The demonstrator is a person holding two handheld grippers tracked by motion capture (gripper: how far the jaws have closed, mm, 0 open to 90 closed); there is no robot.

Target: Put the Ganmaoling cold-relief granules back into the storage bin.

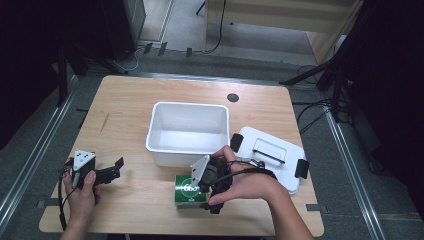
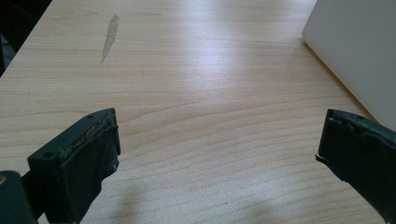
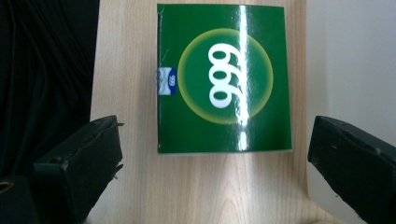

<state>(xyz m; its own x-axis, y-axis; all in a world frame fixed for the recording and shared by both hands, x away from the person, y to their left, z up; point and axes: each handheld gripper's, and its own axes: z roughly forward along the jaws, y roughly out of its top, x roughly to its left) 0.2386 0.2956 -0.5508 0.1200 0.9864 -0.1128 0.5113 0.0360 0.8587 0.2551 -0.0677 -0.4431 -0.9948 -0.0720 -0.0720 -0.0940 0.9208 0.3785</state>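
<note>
A green box (image 1: 187,194) printed "999" lies flat on the wooden table (image 1: 125,105), just in front of a white bin (image 1: 187,107). My right gripper (image 1: 204,190) hovers over it, held by a hand. In the right gripper view the green box (image 3: 224,77) lies just ahead of the open right gripper (image 3: 215,128), with nothing between the jaws. At the table's front left my left gripper (image 1: 118,169) is held low. In the left gripper view the left gripper (image 2: 219,121) is open over bare wood.
A white lid (image 1: 270,155) with black clips lies right of the bin. The bin's wall (image 3: 355,60) runs beside the green box, and the wall (image 2: 359,46) is also at the upper right in the left gripper view. The table's front edge is close to the box.
</note>
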